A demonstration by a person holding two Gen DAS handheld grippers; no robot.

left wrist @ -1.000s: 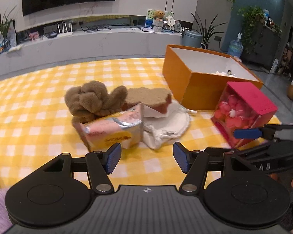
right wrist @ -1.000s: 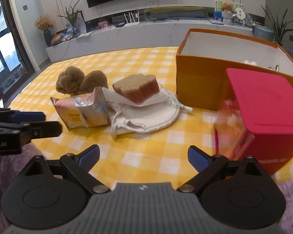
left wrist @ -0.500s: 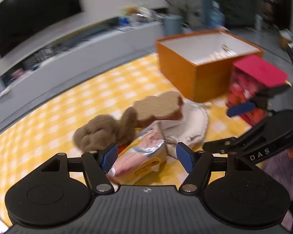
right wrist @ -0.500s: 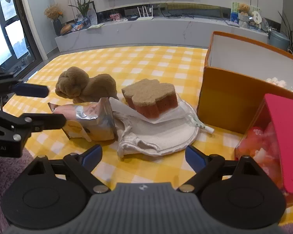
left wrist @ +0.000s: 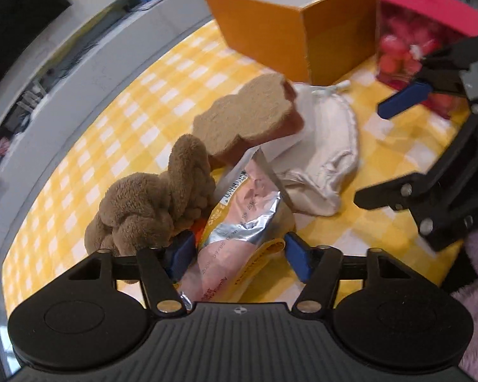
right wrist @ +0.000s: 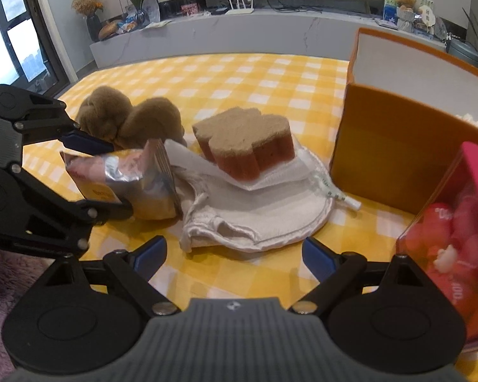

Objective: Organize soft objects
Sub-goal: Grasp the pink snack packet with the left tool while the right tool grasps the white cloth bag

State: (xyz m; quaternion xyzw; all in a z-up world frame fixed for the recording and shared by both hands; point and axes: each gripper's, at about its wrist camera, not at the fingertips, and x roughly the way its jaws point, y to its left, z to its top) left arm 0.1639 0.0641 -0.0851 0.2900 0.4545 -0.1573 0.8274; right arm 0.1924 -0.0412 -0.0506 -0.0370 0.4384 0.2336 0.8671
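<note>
A silver and pink snack bag [left wrist: 245, 210] lies on the yellow check cloth, against a brown knotted plush toy [left wrist: 153, 203]. My left gripper [left wrist: 239, 254] straddles the bag's near end. Its jaws are closing, and a thin gap still shows beside the left pad. A brown toast-shaped sponge [right wrist: 245, 140] rests on a white cloth pouch [right wrist: 271, 216]. My right gripper [right wrist: 234, 256] stands open just short of the pouch, with nothing between its fingers. In the right wrist view the left gripper [right wrist: 116, 176] has one finger above the bag [right wrist: 127, 172] and one below.
An open orange box [right wrist: 382, 159] stands to the right of the pile. A red-lidded clear box [right wrist: 455, 238] of pink things sits close to my right gripper's right side. A purple fluffy surface [right wrist: 3, 273] borders the table's near edge. A low grey cabinet runs along the back.
My left gripper has rolled, dropped and moved in on the snack bag, which now sits between its jaws. My right gripper has come closer to the white pouch.
</note>
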